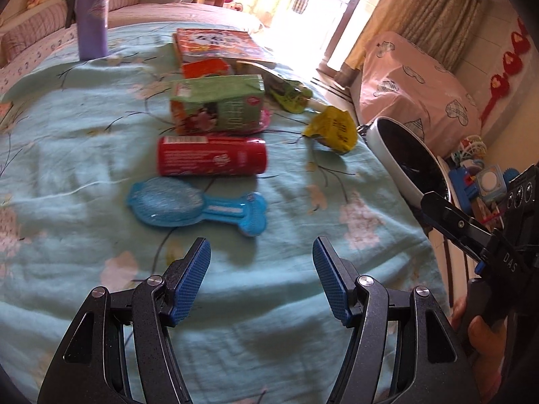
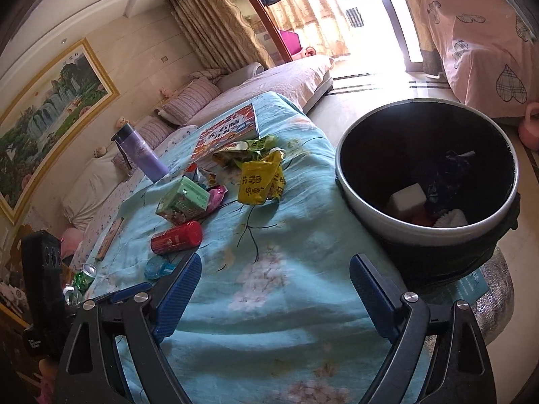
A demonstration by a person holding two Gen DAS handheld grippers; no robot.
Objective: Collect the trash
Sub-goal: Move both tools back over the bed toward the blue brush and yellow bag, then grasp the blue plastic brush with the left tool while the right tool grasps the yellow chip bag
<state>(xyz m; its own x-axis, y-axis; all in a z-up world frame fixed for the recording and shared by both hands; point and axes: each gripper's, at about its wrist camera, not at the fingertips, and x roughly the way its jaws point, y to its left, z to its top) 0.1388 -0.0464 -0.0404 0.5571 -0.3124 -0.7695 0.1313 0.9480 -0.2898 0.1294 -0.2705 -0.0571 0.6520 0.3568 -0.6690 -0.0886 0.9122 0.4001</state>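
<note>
Both grippers hang wide and empty: left gripper (image 1: pixel 261 256) low centre, above the blue brush (image 1: pixel 197 206); right gripper (image 2: pixel 275 276) low centre, bin (image 2: pixel 426 232) right.

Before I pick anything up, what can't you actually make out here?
- Pink item: left wrist view, mostly under the green carton.
- Red can label: left wrist view, blurred.
- Trash bin contents: right wrist view, dark and partly behind its rim.
- Blue brush: right wrist view, partly behind a finger.
</note>
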